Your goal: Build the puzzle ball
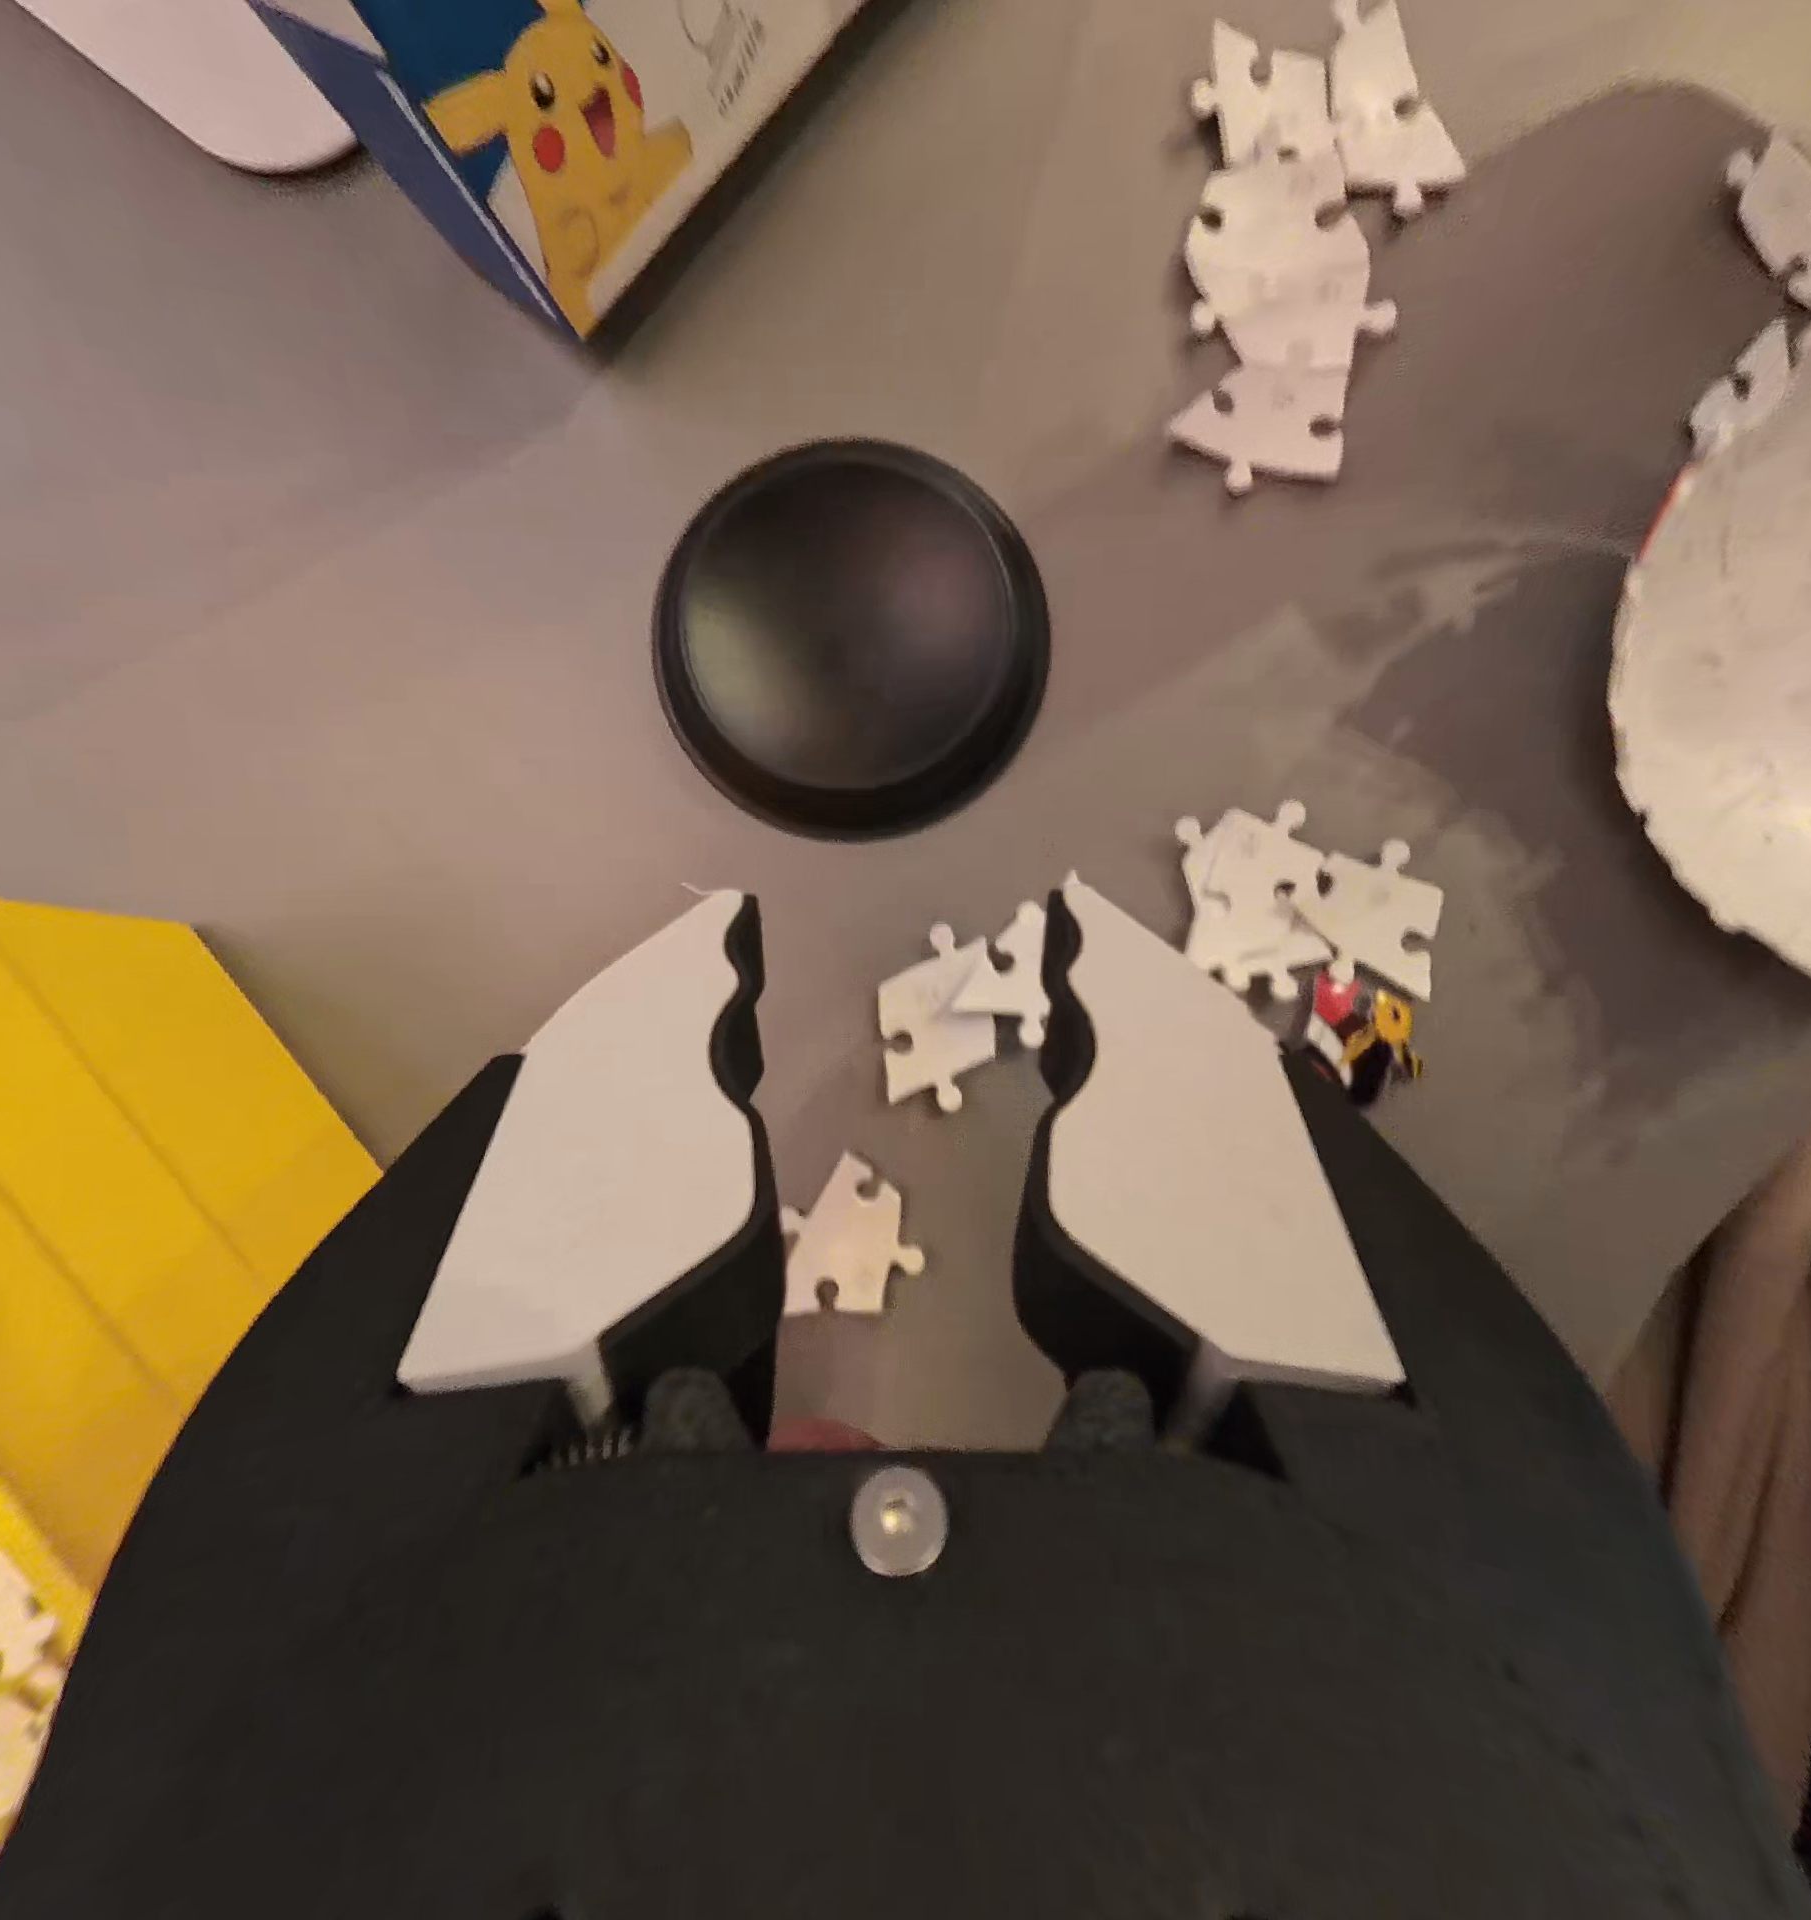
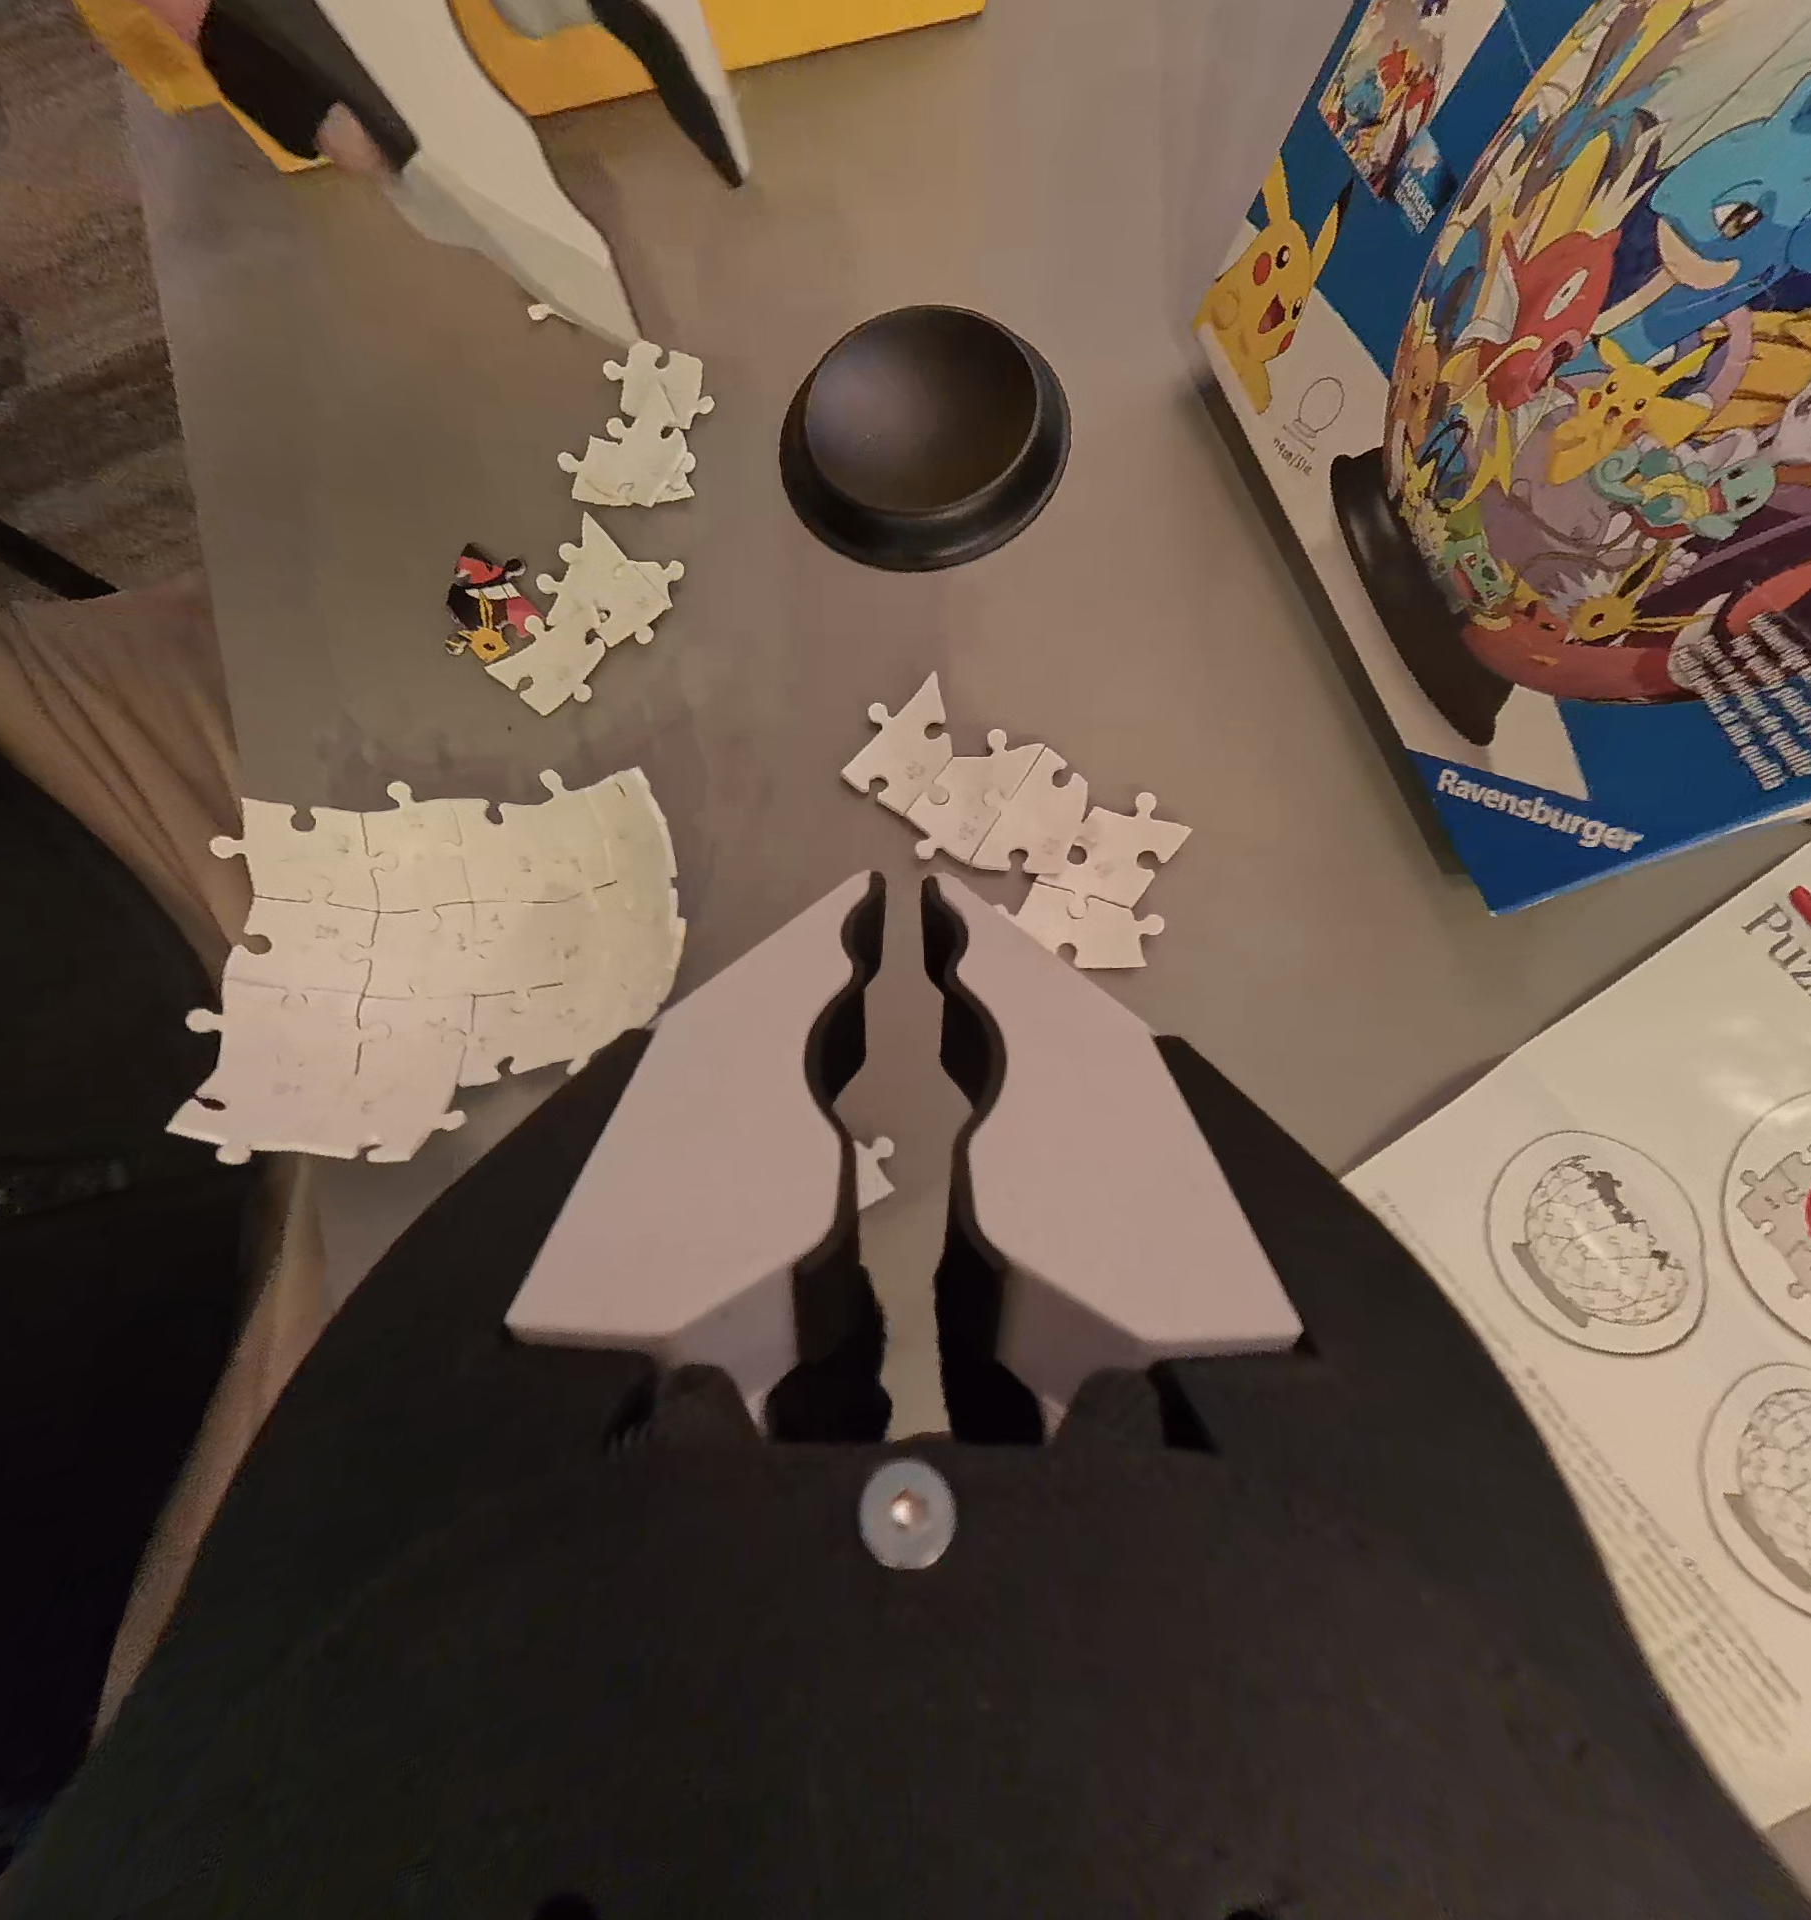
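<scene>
Below, curved white puzzle pieces (image 2: 433,966) ring a glossy black stand (image 2: 927,442); left fingers (image 1: 901,914) apart, right fingers (image 2: 903,894) nearly together.

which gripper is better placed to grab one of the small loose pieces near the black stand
Left. The left gripper is open with a small white piece pair between its fingertips. The right gripper is nearly shut, nearer the joined strip.

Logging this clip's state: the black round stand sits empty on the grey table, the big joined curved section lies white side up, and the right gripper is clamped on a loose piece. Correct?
One thing is wrong: the right gripper holds nothing. The right wrist view shows its jaws nearly closed with only table in the gap. The black stand is empty and the joined curved section lies white side up, as stated.
</scene>
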